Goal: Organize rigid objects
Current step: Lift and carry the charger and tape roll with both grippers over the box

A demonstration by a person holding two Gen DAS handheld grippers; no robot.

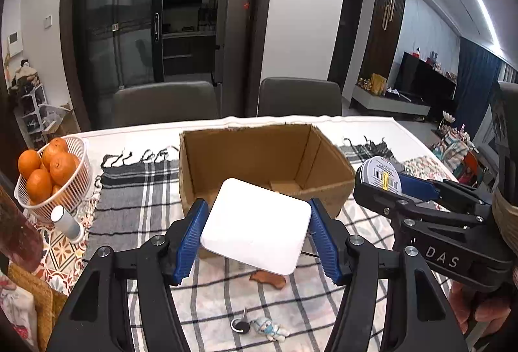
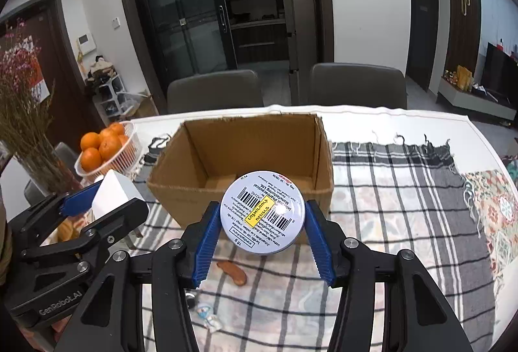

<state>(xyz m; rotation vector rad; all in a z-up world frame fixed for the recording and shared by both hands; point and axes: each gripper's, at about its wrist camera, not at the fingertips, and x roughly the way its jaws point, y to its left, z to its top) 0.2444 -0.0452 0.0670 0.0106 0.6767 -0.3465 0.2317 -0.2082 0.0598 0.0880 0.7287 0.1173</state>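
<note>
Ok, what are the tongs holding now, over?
Left tongs shut on white box. Right tongs shut on round tin. Both held above the cloth, short of cardboard box. Box nearly empty, way clear.

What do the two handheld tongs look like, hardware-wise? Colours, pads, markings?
Both are alike: the left tongs and right tongs have black plastic linkage arms with triangular cut-outs, round silver pivot bolts, and blue ribbed pads on the finger tips. White lettering: "DAS" on the side of the right body, "GenRobot.AI" on the left body. No cables visible. A tan band shows at the right body's rear.
</note>
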